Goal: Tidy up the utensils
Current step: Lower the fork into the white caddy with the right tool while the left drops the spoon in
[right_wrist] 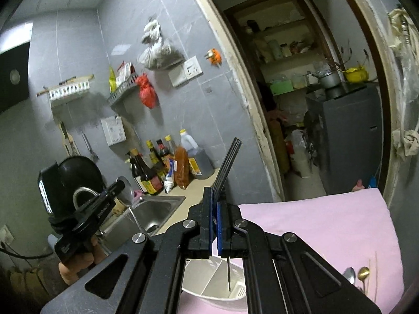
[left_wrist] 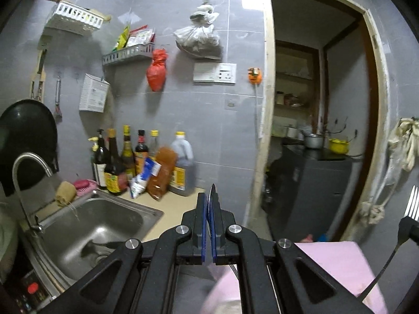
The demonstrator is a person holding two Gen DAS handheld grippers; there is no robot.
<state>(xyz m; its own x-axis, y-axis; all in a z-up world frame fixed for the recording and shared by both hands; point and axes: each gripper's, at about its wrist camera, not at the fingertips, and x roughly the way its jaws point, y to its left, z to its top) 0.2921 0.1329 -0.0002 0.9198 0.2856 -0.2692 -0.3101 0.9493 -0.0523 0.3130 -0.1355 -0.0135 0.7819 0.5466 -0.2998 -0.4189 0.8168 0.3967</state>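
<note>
Two hand-held grippers, both raised above the pink cloth (right_wrist: 327,225) on the counter beside the steel sink (left_wrist: 104,225). Right gripper (right_wrist: 215,196) clamped on a fork (right_wrist: 227,164), tines up, handle hanging over the white utensil holder (right_wrist: 209,280) at the cloth's near edge. Left gripper (left_wrist: 210,201) clamped on a spoon (right_wrist: 125,191).

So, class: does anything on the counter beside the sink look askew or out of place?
Yes. A blue-and-white packet and an orange-brown packet slump tilted against the upright sauce bottles; nothing looks spilled.
</note>
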